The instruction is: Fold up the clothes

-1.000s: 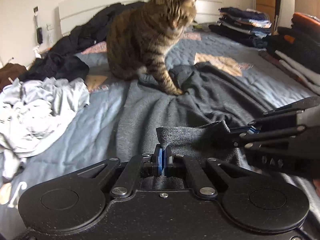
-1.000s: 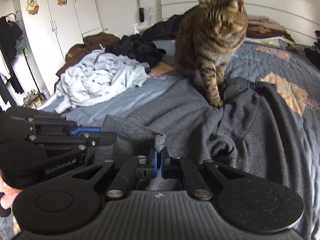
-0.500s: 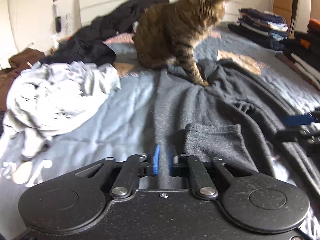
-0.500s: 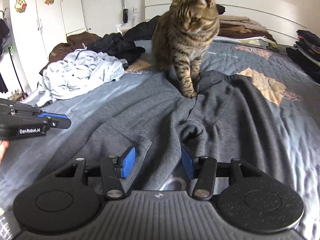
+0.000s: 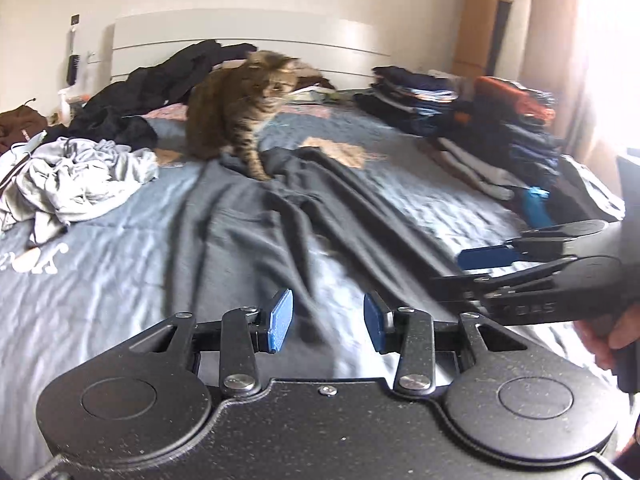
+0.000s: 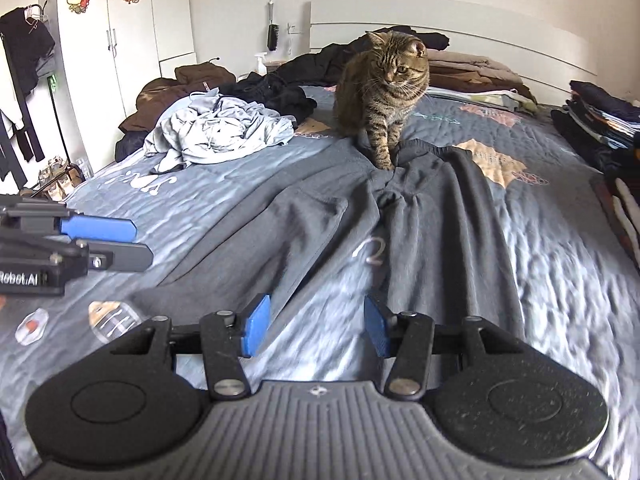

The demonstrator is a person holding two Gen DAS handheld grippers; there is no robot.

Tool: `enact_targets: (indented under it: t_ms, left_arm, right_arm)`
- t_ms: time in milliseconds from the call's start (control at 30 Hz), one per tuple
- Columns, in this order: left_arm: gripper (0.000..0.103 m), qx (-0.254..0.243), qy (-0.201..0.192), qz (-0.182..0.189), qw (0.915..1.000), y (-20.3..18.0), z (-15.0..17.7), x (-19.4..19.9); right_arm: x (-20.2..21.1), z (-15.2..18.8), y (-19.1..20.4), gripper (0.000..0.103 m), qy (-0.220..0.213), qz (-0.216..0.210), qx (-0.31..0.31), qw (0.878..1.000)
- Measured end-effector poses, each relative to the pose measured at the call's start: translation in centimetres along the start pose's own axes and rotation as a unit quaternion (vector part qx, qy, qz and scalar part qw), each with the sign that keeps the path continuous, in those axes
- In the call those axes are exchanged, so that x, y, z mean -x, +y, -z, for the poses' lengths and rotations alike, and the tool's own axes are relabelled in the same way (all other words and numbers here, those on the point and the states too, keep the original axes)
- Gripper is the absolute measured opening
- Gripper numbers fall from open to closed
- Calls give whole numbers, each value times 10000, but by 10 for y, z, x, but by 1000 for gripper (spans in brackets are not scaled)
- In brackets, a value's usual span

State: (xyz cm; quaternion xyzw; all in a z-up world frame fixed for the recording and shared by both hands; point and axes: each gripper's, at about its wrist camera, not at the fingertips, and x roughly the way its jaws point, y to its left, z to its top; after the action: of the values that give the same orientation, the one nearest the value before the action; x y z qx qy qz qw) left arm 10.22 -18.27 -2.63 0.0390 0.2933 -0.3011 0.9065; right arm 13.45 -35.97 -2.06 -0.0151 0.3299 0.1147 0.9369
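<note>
The grey sweatpants [image 6: 440, 216], released since a second ago, are spread flat under both claws [image 5: 327, 326] [image 6: 316, 330], now apart.

Blue quilted bed [image 6: 540, 240] under grey trousers [image 6: 452, 216], cat [image 6: 384, 92], clothes heaps [image 6: 216, 132].

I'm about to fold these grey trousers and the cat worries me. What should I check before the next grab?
1. Left claw open and empty: ok.
2. Right claw open and empty: ok.
3. Grey trousers spread flat on the bed: ok, some wrinkles.
4. Waistband free: not ok, the cat has a paw on it.
5. Legs aligned: not ok, they lie apart.
</note>
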Motion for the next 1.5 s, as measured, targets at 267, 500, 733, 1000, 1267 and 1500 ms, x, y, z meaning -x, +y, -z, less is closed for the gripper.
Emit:
enact_targets:
  t_ms: [267,500,733,1000,1267,1500]
  left_arm:
    - [40,-68,-333,25,9994,-55,42,57]
    - [43,-499,279,560,9968,-103,92,75]
    - [43,-326,735,1067,9910,-149,141,69]
    - [42,-18,1161,1539,9812,-192,178,43]
    - [19,-22,1462,1699,9746,-216,198,22]
    - [20,86,1659,1502,9746,-223,212,5]
  right_arm:
    - [81,50,27,51,-231,254,-224,9992]
    - [139,101,23,51,-29,386,-19,9993]
    - [180,167,-14,51,473,734,-34,9962]
    - [201,229,-56,51,1028,743,-292,9915]
    - [197,256,-74,51,1423,510,-238,9882]
    - [187,269,-86,51,1642,248,-321,9856]
